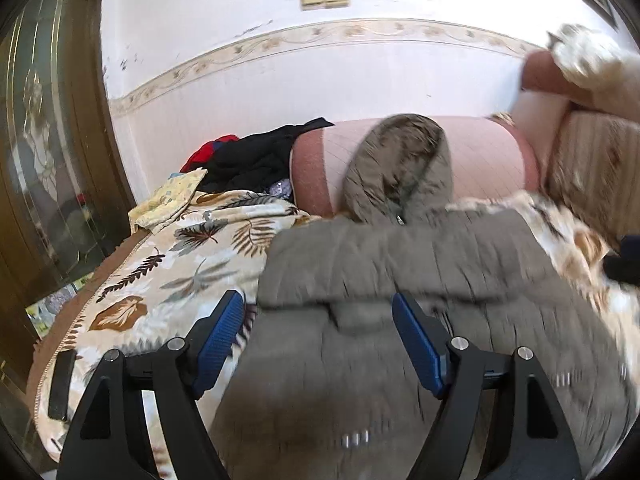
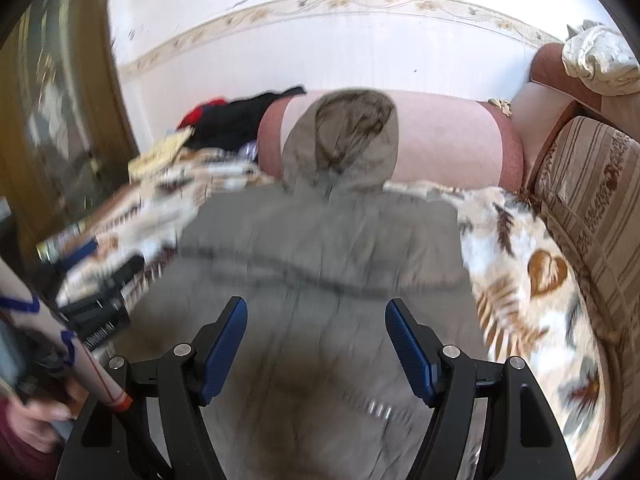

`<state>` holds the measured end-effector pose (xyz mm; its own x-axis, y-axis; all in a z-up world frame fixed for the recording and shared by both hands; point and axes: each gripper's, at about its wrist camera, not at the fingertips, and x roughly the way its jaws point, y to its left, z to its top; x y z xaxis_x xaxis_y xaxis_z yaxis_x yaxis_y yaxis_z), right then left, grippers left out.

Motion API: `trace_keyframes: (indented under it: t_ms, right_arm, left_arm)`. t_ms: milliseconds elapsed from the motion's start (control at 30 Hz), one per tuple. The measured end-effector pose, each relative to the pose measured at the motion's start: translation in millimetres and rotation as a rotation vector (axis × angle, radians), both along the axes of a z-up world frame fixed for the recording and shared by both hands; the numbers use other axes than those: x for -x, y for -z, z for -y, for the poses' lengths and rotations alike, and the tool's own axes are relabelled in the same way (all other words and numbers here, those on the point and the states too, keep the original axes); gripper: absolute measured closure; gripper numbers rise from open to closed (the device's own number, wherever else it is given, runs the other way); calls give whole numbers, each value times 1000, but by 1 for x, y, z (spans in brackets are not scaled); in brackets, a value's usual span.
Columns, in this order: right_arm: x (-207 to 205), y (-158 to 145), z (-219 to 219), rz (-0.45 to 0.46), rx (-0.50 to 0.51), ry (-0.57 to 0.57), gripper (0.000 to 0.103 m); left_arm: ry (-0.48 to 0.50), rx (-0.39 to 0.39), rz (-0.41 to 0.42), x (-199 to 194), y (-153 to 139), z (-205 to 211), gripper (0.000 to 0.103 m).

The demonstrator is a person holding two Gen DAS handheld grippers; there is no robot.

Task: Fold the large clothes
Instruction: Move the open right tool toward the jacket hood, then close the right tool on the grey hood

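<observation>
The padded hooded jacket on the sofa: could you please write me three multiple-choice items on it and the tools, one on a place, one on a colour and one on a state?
1. Where does the jacket's hood lie?
A. Against the pink bolster cushion
B. On the floor
C. Over the dark clothes pile

2. What colour are the pads on the tools' fingers?
A. Red
B. Blue
C. Yellow

3. How do both tools stand?
A. Shut on a sleeve
B. Shut on the hood
C. Open, holding nothing

Answers:
1 A: the hood of the jacket rests up against the pink bolster cushion.
2 B: the pads are blue in both wrist views.
3 C: the left tool and the right tool show wide gaps, with the pads clear of the fabric.
</observation>
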<state>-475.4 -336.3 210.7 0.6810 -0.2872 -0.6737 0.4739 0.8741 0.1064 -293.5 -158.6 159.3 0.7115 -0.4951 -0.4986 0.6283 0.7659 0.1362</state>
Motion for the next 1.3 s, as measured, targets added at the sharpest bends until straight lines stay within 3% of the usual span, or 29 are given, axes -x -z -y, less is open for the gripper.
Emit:
trace_keyframes:
  t_ms: [133, 267, 333, 433, 667, 833, 900, 933, 1000, 1167, 1300]
  right_arm:
    - [-45, -43, 55, 16, -40, 1, 27]
    - [-102, -57, 116, 14, -83, 39, 27]
    - [-138, -54, 153, 2, -121, 67, 27]
    - [-195, -36, 214, 6, -195, 135, 27]
    - [-289, 13, 310, -31, -197, 262, 28]
    - [-331, 38, 356, -54, -177, 326, 33]
    - [-340, 46, 365, -51, -185, 330, 62]
    - [-345, 52, 368, -61, -184, 334, 69]
    - [-349, 59, 366, -67, -181, 324, 93]
    - [-316, 32, 323, 59, -120, 266, 97]
    - [-256, 3, 266, 133, -92, 168, 98]
  left_arm:
    - [-1, 7, -31, -45, 6, 32, 26]
    - [-6, -13, -115, -82, 49, 52, 26]
    - [18, -42, -159, -93, 65, 58, 26]
    - [25, -50, -121, -99, 76, 61, 26]
    - [42, -50, -113, -115, 89, 71, 26]
    - [40, -37, -163, -126, 95, 74, 26]
    - [33, -23, -169, -130, 95, 73, 26]
    - [24, -27, -164, -132, 96, 74, 26]
    - [10, -35, -169, -135, 100, 74, 26]
    - [-4, -24, -186, -139, 98, 70, 26]
    - [-16, 5, -161, -136, 89, 63, 26]
